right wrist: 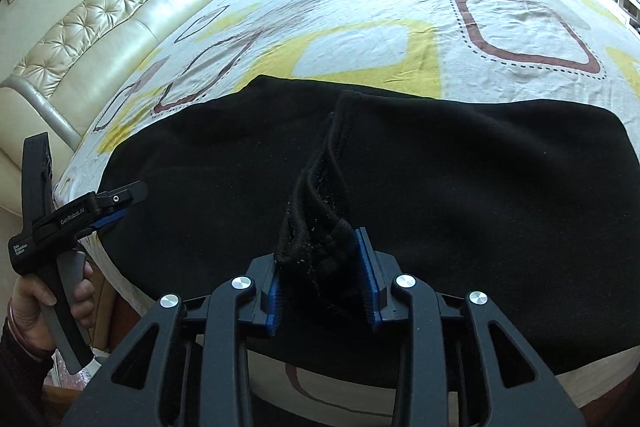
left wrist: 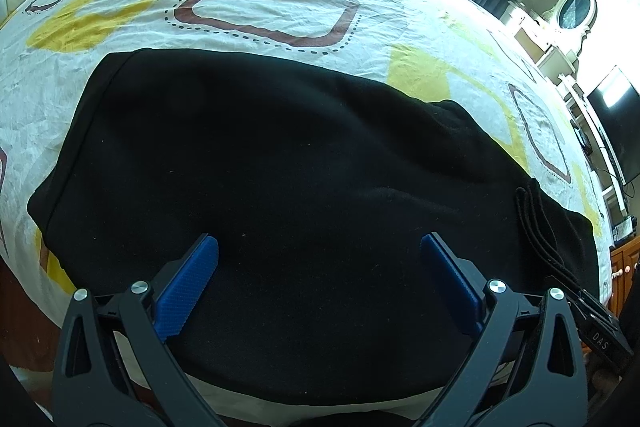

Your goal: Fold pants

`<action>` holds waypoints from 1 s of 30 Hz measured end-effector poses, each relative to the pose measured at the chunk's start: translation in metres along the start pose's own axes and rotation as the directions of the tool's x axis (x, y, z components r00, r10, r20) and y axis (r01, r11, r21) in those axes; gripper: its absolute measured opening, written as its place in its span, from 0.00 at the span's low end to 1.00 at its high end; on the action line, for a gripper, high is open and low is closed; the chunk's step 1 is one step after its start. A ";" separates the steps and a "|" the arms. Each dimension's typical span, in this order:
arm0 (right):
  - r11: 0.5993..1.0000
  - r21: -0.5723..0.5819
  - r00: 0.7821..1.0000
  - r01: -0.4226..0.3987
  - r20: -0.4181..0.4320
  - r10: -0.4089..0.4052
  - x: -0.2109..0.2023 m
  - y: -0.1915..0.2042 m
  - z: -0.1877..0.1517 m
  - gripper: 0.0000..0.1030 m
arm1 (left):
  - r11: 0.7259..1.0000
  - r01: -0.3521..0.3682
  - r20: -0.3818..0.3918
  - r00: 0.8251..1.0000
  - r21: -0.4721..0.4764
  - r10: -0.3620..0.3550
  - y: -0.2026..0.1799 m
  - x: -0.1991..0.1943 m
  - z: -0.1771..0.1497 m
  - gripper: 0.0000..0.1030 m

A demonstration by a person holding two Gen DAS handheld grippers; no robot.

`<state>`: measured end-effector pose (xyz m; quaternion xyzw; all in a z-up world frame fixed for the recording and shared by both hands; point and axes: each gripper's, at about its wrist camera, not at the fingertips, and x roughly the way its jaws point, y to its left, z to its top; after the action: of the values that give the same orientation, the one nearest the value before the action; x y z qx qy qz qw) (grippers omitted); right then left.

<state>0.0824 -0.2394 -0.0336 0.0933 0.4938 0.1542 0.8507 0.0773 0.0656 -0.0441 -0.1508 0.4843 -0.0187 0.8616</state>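
The pants (right wrist: 440, 187), soft, limp black fabric likely sagging wherever unsupported, are lying folded on the bed (right wrist: 360, 27), the right tool (right wrist: 322, 255) enclosing a bunched ridge of cloth while the left tool (left wrist: 320, 251) is hovering wide open, so gripping the thick hem looks best.

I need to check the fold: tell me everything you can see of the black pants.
The black pants, soft fleece-like fabric, lie spread flat on the patterned bedsheet near its front edge. A bunched, lint-flecked ridge of cloth rises between the right gripper's blue pads. The left gripper stands open over them.
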 end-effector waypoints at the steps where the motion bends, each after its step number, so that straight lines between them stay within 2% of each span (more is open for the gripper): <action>1: 1.000 -0.003 1.000 -0.012 -0.006 0.012 0.000 0.002 -0.001 0.42 | 1.000 -0.001 0.000 1.000 0.002 0.001 0.000 0.000 0.000 0.98; 4: 0.999 -0.031 0.999 -0.030 -0.026 0.029 0.000 0.009 -0.005 0.45 | 1.000 -0.004 0.000 1.000 0.006 0.004 -0.001 0.000 -0.001 0.98; 7: 0.993 -0.052 0.993 -0.104 -0.056 0.101 -0.003 0.017 -0.009 0.46 | 1.000 -0.008 -0.001 1.000 0.013 0.008 -0.002 0.000 -0.001 0.98; 8: 0.991 -0.055 0.990 -0.125 -0.067 0.121 -0.005 0.020 -0.009 0.49 | 1.000 -0.010 -0.001 1.000 0.017 0.010 -0.003 0.000 -0.002 0.98; 11: 0.972 -0.022 0.969 -0.234 -0.084 0.231 -0.020 0.014 -0.003 0.51 | 1.000 -0.010 -0.002 1.000 0.022 0.011 -0.004 0.000 -0.002 0.98; 13: 0.958 0.009 0.956 -0.287 -0.055 0.287 -0.041 -0.001 0.007 0.52 | 1.000 -0.009 -0.002 1.000 0.021 0.009 -0.004 0.000 -0.002 0.98; 16: 0.939 0.106 0.945 -0.327 0.038 0.324 -0.079 -0.048 0.025 0.59 | 1.000 -0.012 -0.002 1.000 0.022 0.012 -0.004 0.000 -0.002 0.98; 20: 0.906 0.314 0.954 -0.285 0.186 0.235 -0.116 -0.156 0.037 0.62 | 0.999 -0.021 -0.001 1.000 0.029 0.021 -0.004 0.000 -0.003 0.98; 23: 0.848 0.484 0.974 -0.214 0.175 0.146 -0.110 -0.228 0.030 0.62 | 0.999 -0.027 0.002 1.000 0.033 0.027 -0.006 -0.001 -0.004 0.98; 24: 0.824 0.525 0.976 -0.212 0.161 0.148 -0.102 -0.247 0.026 0.62 | 0.999 -0.029 0.002 1.000 0.036 0.029 -0.007 -0.001 -0.004 0.98; 27: 0.734 0.614 0.956 -0.290 0.161 0.243 -0.074 -0.278 0.016 0.62 | 0.998 -0.040 0.004 0.999 0.051 0.040 -0.009 0.000 -0.005 0.98; 29: 0.708 0.630 0.945 -0.318 0.152 0.289 -0.057 -0.281 0.013 0.62 | 0.997 -0.050 0.005 0.999 0.065 0.049 -0.011 0.000 -0.006 0.98; 30: 0.710 0.629 0.944 -0.318 0.141 0.298 -0.051 -0.280 0.013 0.58 | 0.996 -0.054 0.006 0.999 0.071 0.054 -0.012 0.000 -0.007 0.98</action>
<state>0.1181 -0.5195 -0.0731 0.4622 0.4814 0.1137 0.7360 0.0734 0.0525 -0.0443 -0.1068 0.4855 -0.0122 0.8676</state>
